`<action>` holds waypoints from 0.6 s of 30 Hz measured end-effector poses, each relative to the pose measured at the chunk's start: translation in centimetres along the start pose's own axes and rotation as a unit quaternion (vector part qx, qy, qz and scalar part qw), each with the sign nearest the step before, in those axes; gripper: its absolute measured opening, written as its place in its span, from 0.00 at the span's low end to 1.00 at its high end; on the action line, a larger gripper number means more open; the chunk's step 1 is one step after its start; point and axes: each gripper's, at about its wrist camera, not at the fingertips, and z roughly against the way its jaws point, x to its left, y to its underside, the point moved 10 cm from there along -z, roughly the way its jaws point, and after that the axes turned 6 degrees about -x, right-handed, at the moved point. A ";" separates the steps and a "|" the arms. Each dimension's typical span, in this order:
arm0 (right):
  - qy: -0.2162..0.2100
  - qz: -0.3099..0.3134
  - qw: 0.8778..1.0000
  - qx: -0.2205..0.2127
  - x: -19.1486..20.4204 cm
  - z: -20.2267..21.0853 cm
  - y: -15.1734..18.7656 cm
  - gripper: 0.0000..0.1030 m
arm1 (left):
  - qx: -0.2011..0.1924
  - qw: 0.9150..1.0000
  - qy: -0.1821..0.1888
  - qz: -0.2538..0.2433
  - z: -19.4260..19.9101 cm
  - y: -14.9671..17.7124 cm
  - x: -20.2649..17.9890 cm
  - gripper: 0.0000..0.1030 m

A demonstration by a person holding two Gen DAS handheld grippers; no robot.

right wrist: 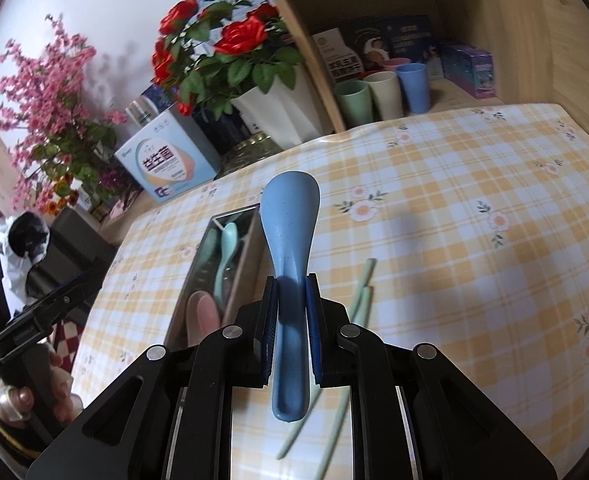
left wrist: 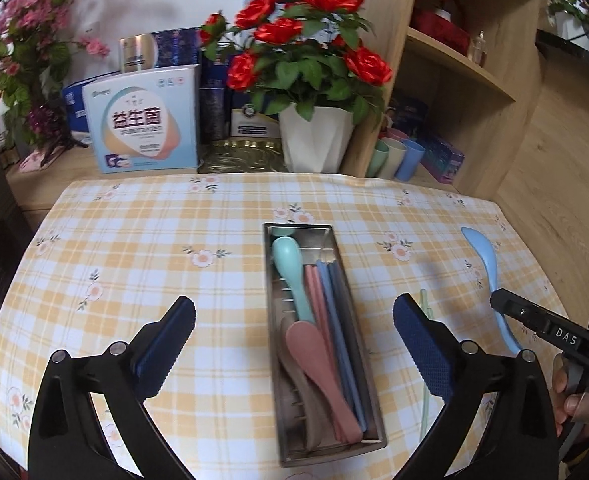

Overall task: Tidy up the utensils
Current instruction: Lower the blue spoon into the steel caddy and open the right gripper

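Left gripper [left wrist: 294, 344]: matte black angular frame, two fingers faced with dark blue knurled pads [left wrist: 422, 346], round silver pivot pins at the linkage joints. Right gripper [right wrist: 290, 332]: same black frame, blue-edged pads, four silver pins, white "DAS" lettering along one side. Hand [right wrist: 34, 384] at the handle wears a pale ring.

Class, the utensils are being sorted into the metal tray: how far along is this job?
Done: the teal spoon, pink spoon and chopsticks lie in the metal tray. In hand: the right gripper clamps the blue spoon. Left: the green chopsticks on the tablecloth. The left gripper is open, empty.
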 end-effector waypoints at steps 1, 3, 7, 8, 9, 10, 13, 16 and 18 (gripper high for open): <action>-0.002 0.001 1.000 0.003 0.5 -0.3 0.1 0.14 | -0.001 1.000 -0.003 0.001 0.1 0.0 0.4 0.94; -0.005 0.002 1.000 0.009 1.2 -0.9 0.2 0.14 | -0.004 1.000 -0.013 0.005 0.4 0.1 1.5 0.94; -0.010 0.012 0.999 0.033 3.0 -2.5 0.8 0.14 | -0.008 1.000 -0.012 0.027 0.6 0.3 3.3 0.94; -0.008 0.017 0.999 0.043 3.4 -3.1 1.0 0.14 | -0.008 0.999 -0.008 0.031 0.6 0.4 3.6 0.94; -0.007 0.020 0.999 0.050 3.8 -3.6 1.1 0.14 | -0.008 0.999 -0.004 0.034 0.6 0.5 3.9 0.94; -0.007 0.021 0.998 0.055 4.2 -4.1 1.2 0.14 | -0.008 0.999 -0.004 0.037 0.6 0.6 4.4 0.94; -0.009 0.027 0.997 0.068 5.6 -5.7 1.4 0.14 | -0.009 0.999 -0.017 0.046 0.7 0.8 5.7 0.94; -0.012 0.036 0.996 0.081 7.2 -7.4 1.8 0.14 | -0.013 0.998 -0.025 0.053 1.0 1.0 6.7 0.94; -0.015 0.036 0.995 0.090 8.1 -8.6 1.9 0.14 | -0.017 0.998 -0.033 0.053 1.2 1.0 7.4 0.94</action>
